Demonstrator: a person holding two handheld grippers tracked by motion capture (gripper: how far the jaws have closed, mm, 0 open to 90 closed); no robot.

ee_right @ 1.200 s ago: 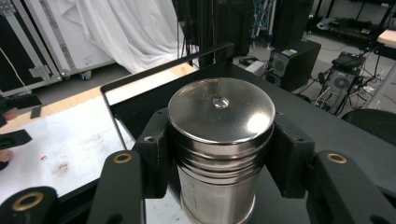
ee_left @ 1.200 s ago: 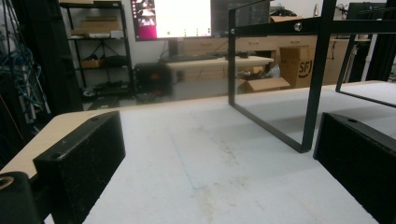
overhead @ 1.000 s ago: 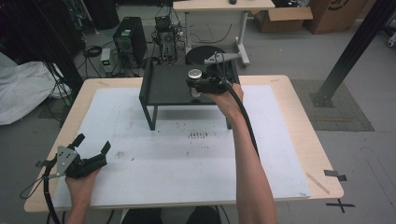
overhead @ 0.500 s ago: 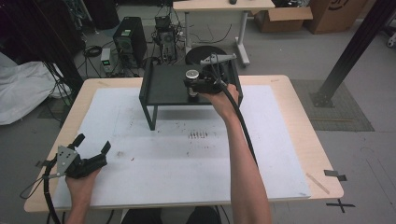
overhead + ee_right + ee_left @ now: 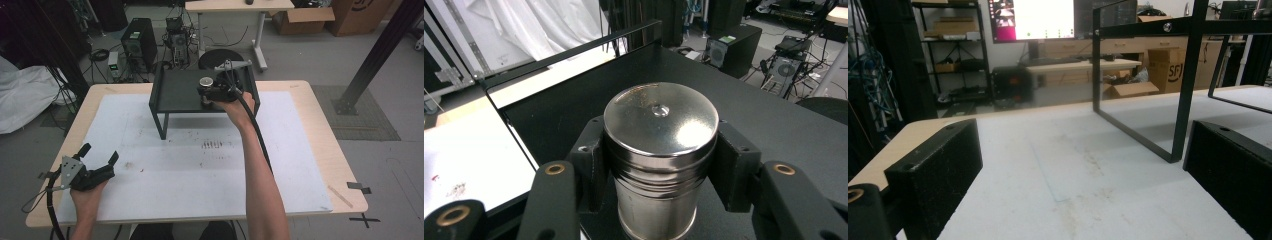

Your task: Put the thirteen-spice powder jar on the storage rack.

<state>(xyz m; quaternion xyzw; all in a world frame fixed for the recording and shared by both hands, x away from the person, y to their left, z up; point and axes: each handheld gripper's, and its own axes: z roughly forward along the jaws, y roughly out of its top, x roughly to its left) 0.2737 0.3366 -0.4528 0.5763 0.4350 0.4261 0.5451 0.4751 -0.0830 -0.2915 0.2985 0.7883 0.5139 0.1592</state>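
Note:
A shiny steel cylinder (image 5: 659,150) with a flat round lid stands upright over the black raised shelf (image 5: 774,125). My right gripper (image 5: 659,165) is shut on it, one black pad on each side of its body. In the high view the cylinder (image 5: 205,82) shows at the right half of the shelf top (image 5: 177,92), with the right gripper (image 5: 209,94) and hand behind it. My left gripper (image 5: 97,156) rests low over the white mat's near left corner, jaws wide apart with nothing between them; its black pads (image 5: 935,175) frame bare mat.
The shelf stands on thin black legs (image 5: 1183,100) at the back middle of the white mat (image 5: 200,165). Small dark marks (image 5: 212,145) lie mid-mat. Beyond the table are a computer tower (image 5: 139,42), a round stool (image 5: 220,59), a second desk and cardboard boxes.
The right hand with the cylinder has shifted slightly left and toward the back over the shelf top. The left gripper has stayed in place.

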